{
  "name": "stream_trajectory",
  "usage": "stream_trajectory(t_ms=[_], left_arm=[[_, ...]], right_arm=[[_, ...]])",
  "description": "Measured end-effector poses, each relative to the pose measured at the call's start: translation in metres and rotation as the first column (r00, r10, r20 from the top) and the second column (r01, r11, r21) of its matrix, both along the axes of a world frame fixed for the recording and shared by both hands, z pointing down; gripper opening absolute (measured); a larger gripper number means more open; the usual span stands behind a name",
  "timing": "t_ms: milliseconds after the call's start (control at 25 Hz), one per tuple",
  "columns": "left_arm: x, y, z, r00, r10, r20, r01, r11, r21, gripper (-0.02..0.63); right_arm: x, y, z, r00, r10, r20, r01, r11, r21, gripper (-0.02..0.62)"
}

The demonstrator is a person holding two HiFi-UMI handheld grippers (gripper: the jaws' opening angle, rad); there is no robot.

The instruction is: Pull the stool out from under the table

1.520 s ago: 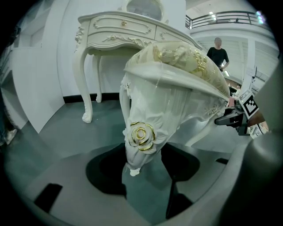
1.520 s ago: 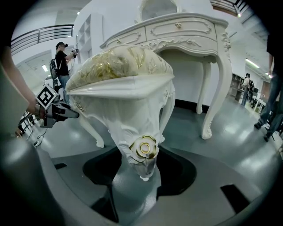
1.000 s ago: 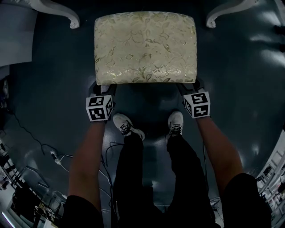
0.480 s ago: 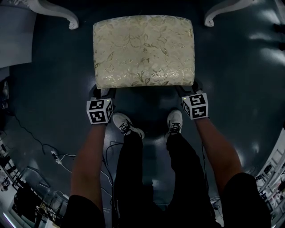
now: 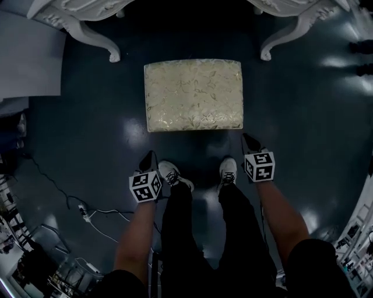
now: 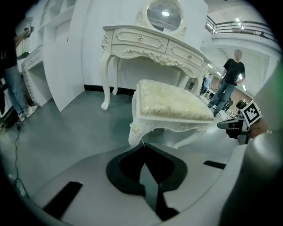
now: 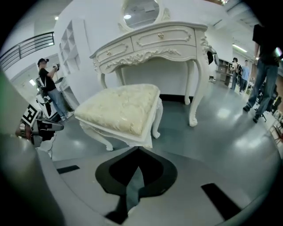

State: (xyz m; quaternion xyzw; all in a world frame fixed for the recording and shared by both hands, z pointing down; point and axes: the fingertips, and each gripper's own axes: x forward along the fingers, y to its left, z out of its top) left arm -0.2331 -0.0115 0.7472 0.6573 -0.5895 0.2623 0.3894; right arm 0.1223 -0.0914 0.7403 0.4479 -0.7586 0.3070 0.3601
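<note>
1. The stool [image 5: 193, 95] stood on the dark glossy floor [image 5: 87, 128], in front of the bench [image 5: 93, 39] and clear of its curved legs.
2. Only bare floor lay between the stool and the person's shoes [image 5: 175, 174]; cables [image 5: 87, 212] trailed at the left.
3. The left tool [image 5: 150, 157] and the right tool [image 5: 249, 139] hung off the stool's near corners, both closed and empty.
4. The stool had a carved white frame and a rectangular, pale floral cushion; the bench was white and ornate, with drawers and an oval mirror [image 6: 164, 13].

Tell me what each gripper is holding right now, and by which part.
Nothing. The left gripper and right gripper are both shut and empty, short of the stool, which stands untouched on the floor.
</note>
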Motion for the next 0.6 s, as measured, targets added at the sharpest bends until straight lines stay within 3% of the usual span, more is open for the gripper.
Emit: stream_trajectory(t_ms=[160, 320, 600], left_arm=[[0.015, 0.0, -0.107, 0.999, 0.043, -0.032, -0.041, 0.998, 0.043, 0.008], [0.038, -0.012, -0.226, 0.992, 0.099, -0.074, -0.091, 0.99, 0.106, 0.008], [0.073, -0.053, -0.408, 0.971, 0.209, -0.118, -0.17, 0.946, 0.277, 0.008]], right_arm=[[-0.023, -0.008, -0.106, 0.994, -0.077, 0.077, 0.073, 0.996, 0.049, 0.026], [-0.052, -0.016, -0.229, 0.981, -0.103, 0.165, 0.084, 0.99, 0.115, 0.026], [-0.09, -0.038, -0.408, 0.95, -0.123, 0.286, 0.059, 0.973, 0.223, 0.026]])
